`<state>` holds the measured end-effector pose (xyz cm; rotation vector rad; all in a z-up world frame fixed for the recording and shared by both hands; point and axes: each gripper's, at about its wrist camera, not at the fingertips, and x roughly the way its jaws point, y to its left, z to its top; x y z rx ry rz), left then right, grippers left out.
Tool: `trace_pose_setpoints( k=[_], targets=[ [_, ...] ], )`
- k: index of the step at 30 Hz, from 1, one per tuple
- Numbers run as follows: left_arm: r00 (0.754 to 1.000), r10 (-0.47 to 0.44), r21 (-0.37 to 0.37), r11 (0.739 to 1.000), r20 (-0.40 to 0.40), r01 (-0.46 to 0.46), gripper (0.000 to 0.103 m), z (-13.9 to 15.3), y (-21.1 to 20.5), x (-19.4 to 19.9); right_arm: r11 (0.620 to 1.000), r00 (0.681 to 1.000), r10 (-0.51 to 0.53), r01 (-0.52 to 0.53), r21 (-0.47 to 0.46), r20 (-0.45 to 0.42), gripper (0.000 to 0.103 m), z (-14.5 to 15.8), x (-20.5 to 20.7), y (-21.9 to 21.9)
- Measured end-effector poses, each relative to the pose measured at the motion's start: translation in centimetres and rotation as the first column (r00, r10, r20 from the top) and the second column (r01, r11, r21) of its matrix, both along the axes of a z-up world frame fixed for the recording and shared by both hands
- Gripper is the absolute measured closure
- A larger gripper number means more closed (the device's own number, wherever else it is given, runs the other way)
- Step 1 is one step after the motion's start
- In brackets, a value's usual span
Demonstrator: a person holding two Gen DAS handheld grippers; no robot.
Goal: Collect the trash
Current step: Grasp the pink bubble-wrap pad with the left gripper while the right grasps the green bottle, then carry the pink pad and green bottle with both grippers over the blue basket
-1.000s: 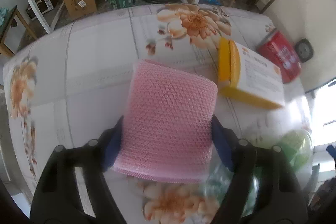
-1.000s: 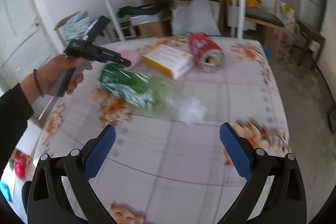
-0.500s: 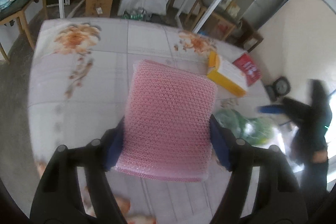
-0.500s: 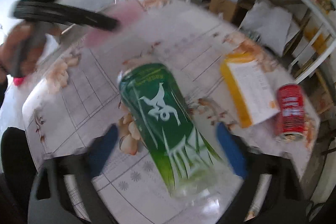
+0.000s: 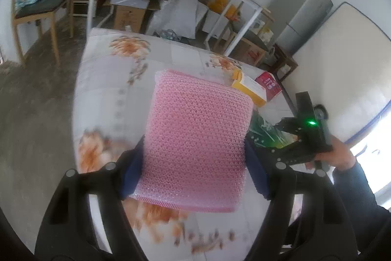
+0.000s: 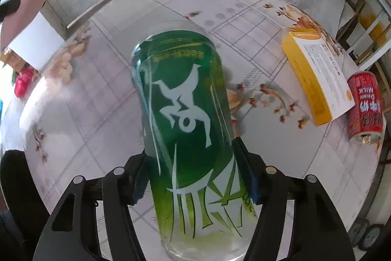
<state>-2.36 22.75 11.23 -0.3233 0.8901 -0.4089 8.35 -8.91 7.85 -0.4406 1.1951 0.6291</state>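
1. Trash collection is under way on a desk (image 6: 244, 23) covered in a white cloth with orange flowers and a grid print; two pieces are in hand and two lie untouched.
2. The left gripper (image 5: 194, 177) is clamped on a pink square sheet of bubble wrap (image 5: 198, 138), one blue pad against each side edge. The sheet stands clear above the desk, which suggests it is being carried off, not set down.
3. The right gripper (image 6: 193, 177) points steeply down over a green-labelled clear plastic bottle (image 6: 188, 129) lying on its side on the desk. Its jaws are closing with the bottle between them. The blue pads appear to meet the bottle's flanks, though the curved plastic hides the contact line, so a firm hold is not confirmed.
4. The grip falls across the bottle's width, a sensible choice for a round body that would roll if approached end-on.
5. A yellow and white flat cardboard box (image 6: 315, 75) and a red drink can (image 6: 365, 104) lie side by side near the far desk edge, well apart from both grippers. In my judgement they are the remaining pickups.
6. Legible writing: the can reads "DRINK MILK" beside white Chinese characters. The bottle carries a white leaping figure and stylised characters I cannot read. The box's printed text is too small to make out.
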Motion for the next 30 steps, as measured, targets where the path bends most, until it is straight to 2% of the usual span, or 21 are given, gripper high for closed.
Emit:
trace_pose_setpoints(
  k=[4, 8, 12, 15, 17, 19, 21, 23, 25, 30],
  targets=[
    [0.996, 0.083, -0.006, 0.997, 0.020, -0.083, 0.032, 0.4, 2.8, -6.0, 0.996, 0.998, -0.046, 0.042, 0.076, 0.051, 0.044, 1.8, -2.2, -0.1],
    [0.980, 0.198, 0.004, 0.980, 0.002, -0.198, 0.032, -0.6, 6.5, -14.5, 0.992, 0.995, 0.000, -0.013, 0.127, 0.102, 0.044, 4.4, -5.9, 2.5],
    [0.935, 0.345, 0.051, 0.939, -0.085, -0.341, 0.032, -4.2, 10.8, -24.1, 0.979, 0.987, 0.069, -0.095, 0.182, 0.145, 0.044, 6.5, -9.6, 6.0],
    [0.872, 0.450, 0.096, 0.893, -0.192, -0.440, 0.032, -8.5, 13.9, -31.0, 0.964, 0.980, 0.124, -0.156, 0.215, 0.157, 0.044, 7.5, -12.3, 9.2],
    [0.811, 0.516, 0.148, 0.857, -0.276, -0.494, 0.032, -12.4, 15.3, -35.7, 0.948, 0.970, 0.181, -0.216, 0.233, 0.164, 0.044, 8.1, -14.5, 11.9],
    [0.762, 0.552, 0.178, 0.833, -0.339, -0.524, 0.032, -15.8, 16.0, -39.1, 0.929, 0.957, 0.233, -0.272, 0.252, 0.174, 0.044, 8.8, -16.8, 14.7],
    [0.701, 0.578, 0.203, 0.812, -0.418, -0.548, 0.032, -20.2, 16.4, -42.3, 0.909, 0.944, 0.274, -0.316, 0.270, 0.182, 0.044, 9.3, -18.7, 16.7],
    [0.663, 0.583, 0.222, 0.805, -0.469, -0.550, 0.031, -23.5, 16.5, -44.0, 0.886, 0.931, 0.317, -0.358, 0.293, 0.180, 0.044, 9.6, -20.8, 18.9],
    [0.614, 0.597, 0.267, 0.793, -0.517, -0.547, 0.031, -27.1, 16.5, -45.4, 0.858, 0.912, 0.373, -0.408, 0.313, 0.169, 0.044, 9.5, -23.4, 21.5],
    [0.566, 0.619, 0.285, 0.771, -0.544, -0.570, 0.023, -31.8, 17.1, -47.0, 0.808, 0.877, 0.466, -0.476, 0.347, 0.116, 0.044, 7.8, -28.1, 25.9]
  ],
)
